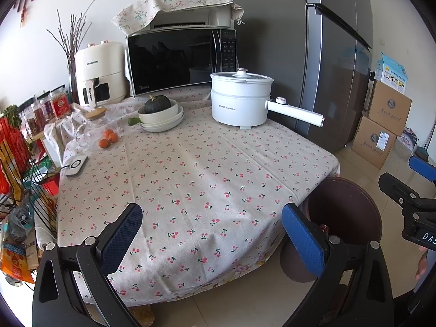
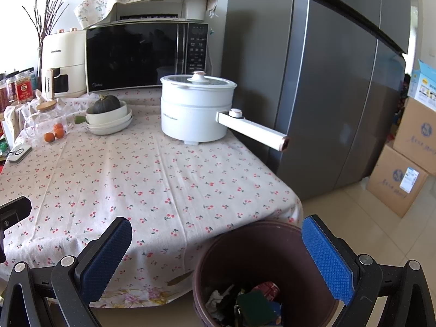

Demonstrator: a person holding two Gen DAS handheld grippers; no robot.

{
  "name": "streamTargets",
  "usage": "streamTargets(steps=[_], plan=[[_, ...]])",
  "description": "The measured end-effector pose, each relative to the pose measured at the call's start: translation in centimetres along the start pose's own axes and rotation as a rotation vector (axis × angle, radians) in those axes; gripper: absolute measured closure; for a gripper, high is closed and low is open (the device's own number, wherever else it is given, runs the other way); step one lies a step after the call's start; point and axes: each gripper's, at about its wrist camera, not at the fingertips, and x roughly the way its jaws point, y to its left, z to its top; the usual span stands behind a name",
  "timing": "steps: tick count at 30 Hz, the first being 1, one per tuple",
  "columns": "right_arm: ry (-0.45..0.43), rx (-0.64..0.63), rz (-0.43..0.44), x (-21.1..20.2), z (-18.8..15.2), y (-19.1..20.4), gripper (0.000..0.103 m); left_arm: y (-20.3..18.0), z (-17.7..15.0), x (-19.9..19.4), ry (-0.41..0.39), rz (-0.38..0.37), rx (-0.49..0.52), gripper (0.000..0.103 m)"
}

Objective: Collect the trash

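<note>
Both grippers, left gripper [image 1: 212, 234] and right gripper [image 2: 218, 259], gape wide, empty; crumpled trash [image 2: 245, 302] in the bin [image 2: 272, 231], lower right, looks light and soft, best pinched by a loose fold.

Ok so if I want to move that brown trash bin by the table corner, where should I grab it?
Grip the bin's rim on the side away from the table, coming straight down from above. It stands upright and open-topped, so one finger can slip inside the thin wall and one outside; the trash lies low and shouldn't interfere.
</note>
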Motion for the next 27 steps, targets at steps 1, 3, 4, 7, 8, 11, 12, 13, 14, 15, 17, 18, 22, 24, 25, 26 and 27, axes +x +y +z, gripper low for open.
streamTargets(steps=[1,3,4,7,8,11,12,13,14,15,17,18,22,24,25,26,27], plan=[[0.001,0.000,0.000,0.04,0.00,-0.02,0.001,0.01,0.01,0.00,0.000,0.000,0.000,0.000],[0.001,-0.001,-0.001,0.04,-0.02,0.00,0.001,0.00,0.00,0.00,0.001,0.000,-0.001,0.000],[0.001,-0.001,0.000,0.05,0.00,0.00,0.001,-0.01,-0.01,0.00,0.001,0.000,-0.001,0.000],[0.001,0.000,-0.001,0.06,0.01,0.00,0.001,-0.04,-0.01,0.00,0.001,-0.001,0.002,0.000],[0.001,0.000,-0.001,0.09,0.00,-0.04,0.001,-0.12,-0.05,0.01,0.002,-0.001,0.004,0.000],[0.002,0.000,-0.001,0.10,-0.02,-0.06,0.001,-0.18,-0.07,0.03,0.001,-0.003,0.006,0.000],[0.002,0.001,-0.002,0.09,-0.05,-0.09,0.001,-0.20,-0.08,0.03,0.001,-0.003,0.006,0.000],[0.002,0.000,-0.001,0.10,-0.04,-0.10,0.001,-0.23,-0.10,0.03,0.000,-0.004,0.005,0.000],[0.002,0.000,-0.002,0.09,-0.06,-0.11,0.001,-0.24,-0.10,0.04,0.000,-0.004,0.005,0.000],[0.002,0.000,-0.001,0.11,-0.03,-0.10,0.001,-0.24,-0.10,0.03,0.000,-0.003,0.005,0.000],[0.002,0.000,-0.001,0.10,-0.04,-0.11,0.001,-0.26,-0.11,0.03,0.000,-0.001,0.006,0.000],[0.002,0.000,-0.001,0.11,-0.03,-0.11,0.001,-0.27,-0.11,0.04,0.000,0.001,0.006,0.000],[0.001,0.001,-0.002,0.10,-0.03,-0.18,0.001,-0.01,-0.07,0.12,0.004,0.006,0.007,0.000],[0.001,0.003,-0.005,0.12,-0.16,-0.38,0.001,-0.03,-0.14,0.22,0.004,-0.002,0.004,0.000],[0.002,0.004,-0.005,0.15,-0.21,-0.48,0.001,-0.08,-0.21,0.32,0.003,-0.003,0.006,0.000],[0.004,0.004,-0.006,0.20,-0.25,-0.57,0.001,-0.11,-0.29,0.48,0.001,0.003,0.012,0.000],[0.006,0.005,-0.009,0.22,-0.30,-0.64,0.001,-0.16,-0.41,0.64,-0.003,0.016,0.019,0.000]])
